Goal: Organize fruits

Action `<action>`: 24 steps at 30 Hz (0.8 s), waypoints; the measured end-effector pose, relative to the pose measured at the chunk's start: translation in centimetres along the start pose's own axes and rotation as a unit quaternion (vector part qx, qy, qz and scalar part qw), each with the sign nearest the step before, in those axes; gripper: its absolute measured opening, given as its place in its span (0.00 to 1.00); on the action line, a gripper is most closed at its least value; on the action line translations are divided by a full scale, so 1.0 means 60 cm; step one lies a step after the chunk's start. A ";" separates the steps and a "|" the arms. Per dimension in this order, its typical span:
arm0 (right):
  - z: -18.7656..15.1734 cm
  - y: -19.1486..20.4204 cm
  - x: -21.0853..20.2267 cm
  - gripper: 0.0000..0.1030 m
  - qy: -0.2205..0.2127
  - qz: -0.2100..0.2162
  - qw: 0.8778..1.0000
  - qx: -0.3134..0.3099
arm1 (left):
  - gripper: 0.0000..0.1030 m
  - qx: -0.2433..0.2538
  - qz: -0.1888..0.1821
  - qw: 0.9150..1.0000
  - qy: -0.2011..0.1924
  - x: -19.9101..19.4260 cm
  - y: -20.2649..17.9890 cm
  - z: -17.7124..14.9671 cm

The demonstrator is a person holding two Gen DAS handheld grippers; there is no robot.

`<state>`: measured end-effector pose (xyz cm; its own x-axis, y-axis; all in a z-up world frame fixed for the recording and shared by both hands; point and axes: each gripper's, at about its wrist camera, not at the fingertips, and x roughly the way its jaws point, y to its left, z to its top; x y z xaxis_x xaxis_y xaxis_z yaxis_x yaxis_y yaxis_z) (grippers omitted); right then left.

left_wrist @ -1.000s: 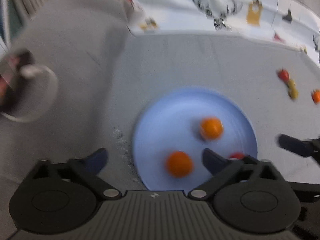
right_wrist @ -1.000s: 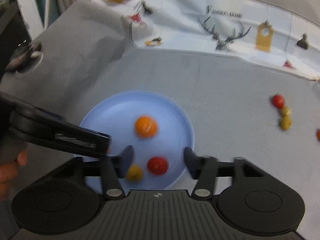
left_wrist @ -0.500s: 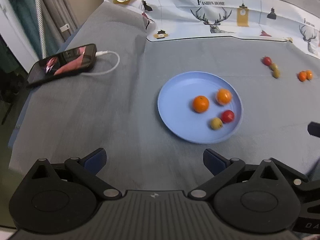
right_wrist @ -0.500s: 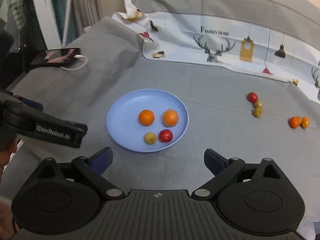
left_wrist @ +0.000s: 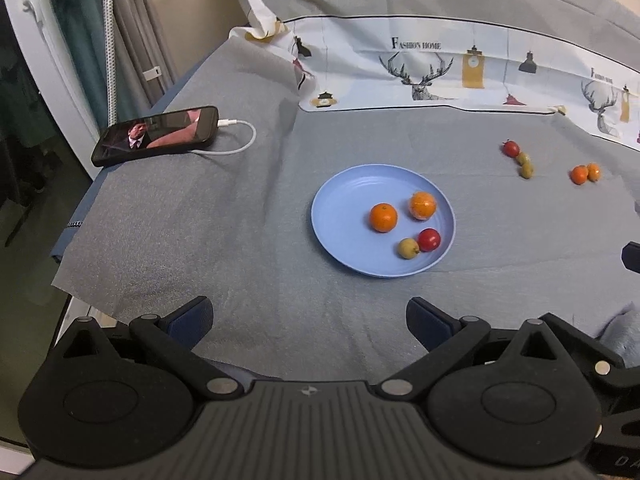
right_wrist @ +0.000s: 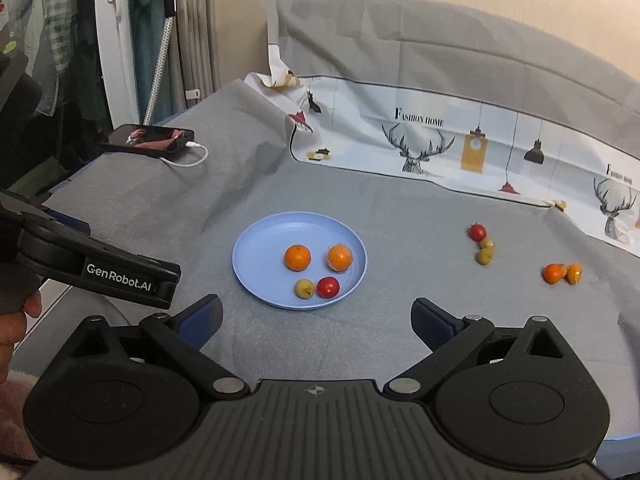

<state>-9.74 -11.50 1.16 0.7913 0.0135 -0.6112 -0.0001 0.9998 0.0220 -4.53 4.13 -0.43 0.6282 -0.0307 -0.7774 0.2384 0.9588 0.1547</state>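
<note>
A grey cloth (left_wrist: 168, 216) covers the desk. The blue plate (left_wrist: 340, 216) lies ahead of both hand-held grippers, left (left_wrist: 308, 320) and right (right_wrist: 316, 320), each spread wide and empty. The plate holds four fruits: two oranges (left_wrist: 383, 217), one red tomato (left_wrist: 429, 239), one yellow-green fruit (left_wrist: 408, 248). Five more lie on the cloth to its right: one red (right_wrist: 477, 232), two yellow-green (right_wrist: 485, 255), two orange (right_wrist: 553, 273).
</note>
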 end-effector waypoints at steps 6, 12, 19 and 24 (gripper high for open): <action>0.000 -0.002 -0.018 0.97 -0.013 -0.005 1.000 0.005 | 1.00 0.007 0.000 1.000 -0.022 -0.023 -0.007 -0.002; -0.003 0.001 -0.025 0.97 -0.017 -0.006 1.000 0.005 | 1.00 0.008 0.000 1.000 -0.024 -0.029 -0.009 -0.005; -0.003 0.003 -0.026 0.97 -0.018 -0.007 1.000 0.004 | 1.00 0.006 -0.001 1.000 -0.028 -0.032 -0.001 -0.006; -0.002 0.005 -0.028 0.97 -0.017 -0.007 1.000 0.001 | 1.00 0.007 -0.001 1.000 -0.027 -0.030 0.000 -0.005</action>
<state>-11.14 -11.22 2.12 0.8119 -0.0003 -0.5838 0.0120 0.9998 0.0161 -5.89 4.25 0.78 0.6661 -0.0481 -0.7443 0.2493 0.9549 0.1614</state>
